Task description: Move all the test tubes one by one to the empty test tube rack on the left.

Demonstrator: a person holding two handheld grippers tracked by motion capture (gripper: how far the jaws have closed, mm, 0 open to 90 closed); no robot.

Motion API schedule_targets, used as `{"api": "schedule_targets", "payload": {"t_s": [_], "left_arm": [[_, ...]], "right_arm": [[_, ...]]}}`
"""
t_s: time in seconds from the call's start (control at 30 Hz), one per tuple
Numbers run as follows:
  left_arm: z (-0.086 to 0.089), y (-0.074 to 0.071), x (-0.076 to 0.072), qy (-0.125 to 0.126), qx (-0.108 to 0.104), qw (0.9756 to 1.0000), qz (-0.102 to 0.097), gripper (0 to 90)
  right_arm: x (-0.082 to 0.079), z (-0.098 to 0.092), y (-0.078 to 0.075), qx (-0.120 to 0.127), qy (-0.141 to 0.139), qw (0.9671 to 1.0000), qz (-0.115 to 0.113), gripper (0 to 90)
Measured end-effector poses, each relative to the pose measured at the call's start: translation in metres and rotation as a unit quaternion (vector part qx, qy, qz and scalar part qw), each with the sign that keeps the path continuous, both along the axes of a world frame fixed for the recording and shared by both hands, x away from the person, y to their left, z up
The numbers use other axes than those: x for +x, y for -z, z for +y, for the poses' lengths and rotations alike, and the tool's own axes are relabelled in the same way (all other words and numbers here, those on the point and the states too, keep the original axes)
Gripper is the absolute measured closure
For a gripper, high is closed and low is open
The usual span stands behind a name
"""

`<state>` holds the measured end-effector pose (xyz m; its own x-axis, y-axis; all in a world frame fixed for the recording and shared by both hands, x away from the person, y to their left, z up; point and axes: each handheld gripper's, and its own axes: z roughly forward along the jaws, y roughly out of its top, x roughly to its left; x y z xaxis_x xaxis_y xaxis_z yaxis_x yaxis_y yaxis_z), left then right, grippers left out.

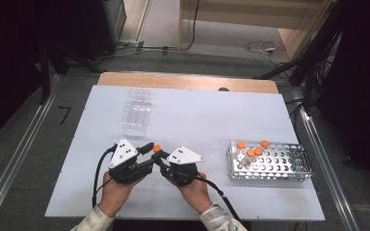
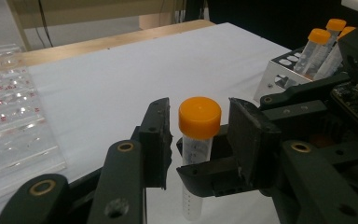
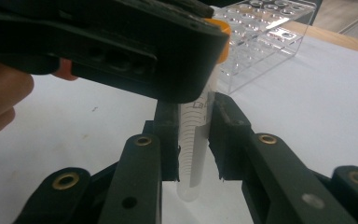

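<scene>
Both hands meet: right gripper [image 3: 193,140] pinches upright tube [image 3: 193,154]; left gripper's [image 2: 200,135] jaws flank its cap.

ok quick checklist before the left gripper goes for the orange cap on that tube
1. Tube held firmly by the right gripper: ok, its fingers clamp the clear tube below the cap.
2. Orange cap between the left gripper fingers: ok, one finger on each side.
3. Left fingers pressing the cap: not ok, gaps show on both sides.
4. Tube upright: ok, roughly vertical in the left gripper view.
5. Tube contents: cannot tell.
6. Free holes in the metal rack: ok, many open beside four capped tubes.
</scene>
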<state>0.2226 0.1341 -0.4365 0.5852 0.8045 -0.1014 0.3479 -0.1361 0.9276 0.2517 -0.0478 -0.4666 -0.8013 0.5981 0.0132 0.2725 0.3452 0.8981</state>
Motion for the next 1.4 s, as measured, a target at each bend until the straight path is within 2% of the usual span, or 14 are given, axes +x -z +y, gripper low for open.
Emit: {"api": "schedule_targets", "payload": {"t_s": [0.1, 0.23, 0.7, 0.8, 0.83, 0.87, 0.97, 1.0, 1.03, 1.07, 1.13, 1.27, 1.4], "left_arm": [[0.001, 0.001, 0.001, -0.001, 0.001, 1.0, 0.002, 61.0], [0.0, 0.002, 0.002, 0.001, 0.002, 1.0, 0.002, 68.9], [0.002, 0.001, 0.005, 0.005, -0.001, 1.0, 0.005, 70.4], [0.002, 0.001, 0.006, 0.004, 0.0, 1.0, 0.005, 70.5], [0.003, 0.001, 0.006, 0.003, -0.001, 1.0, 0.004, 70.5], [0.003, 0.0, 0.006, 0.003, -0.002, 1.0, 0.004, 70.5], [0.006, -0.001, 0.007, 0.001, -0.007, 1.0, 0.003, 70.5], [0.006, -0.002, 0.007, -0.001, -0.009, 1.0, 0.003, 70.5], [0.007, -0.002, 0.008, -0.002, -0.01, 0.9999, 0.003, 70.5], [0.009, -0.002, 0.008, -0.004, -0.012, 0.9999, 0.005, 70.5], [0.011, -0.002, 0.011, -0.008, -0.015, 0.9998, 0.007, 70.5], [0.016, -0.004, 0.015, -0.014, -0.013, 0.9998, 0.009, 70.5], [0.02, -0.007, 0.021, -0.027, -0.015, 0.9995, 0.009, 70.5]], "right_arm": [[-0.001, 0.002, -0.001, -0.001, -0.002, 1.0, -0.001, 71.5], [-0.001, 0.003, -0.001, -0.001, -0.004, 1.0, -0.001, 71.5], [0.001, 0.002, -0.002, 0.0, -0.003, 1.0, 0.002, 70.5], [0.001, 0.001, -0.003, 0.002, -0.007, 1.0, 0.005, 64.5], [0.002, 0.001, -0.003, 0.003, -0.008, 0.9999, 0.006, 60.0], [0.002, 0.001, -0.003, 0.003, -0.008, 0.9999, 0.006, 60.0], [0.003, -0.001, -0.004, 0.0, -0.011, 0.9998, 0.015, 41.2], [0.003, -0.001, -0.004, 0.0, -0.011, 0.9998, 0.015, 41.2], [0.002, -0.002, -0.004, -0.005, -0.007, 0.9997, 0.021, 31.5], [0.002, -0.002, -0.004, -0.005, -0.007, 0.9997, 0.021, 31.5], [0.001, -0.004, -0.005, -0.01, -0.004, 0.9996, 0.026, 25.8], [-0.001, -0.015, -0.009, -0.006, -0.003, 0.9989, 0.047, 21.3], [-0.006, -0.03, -0.012, -0.01, 0.002, 0.9992, 0.04, 19.5]]}}
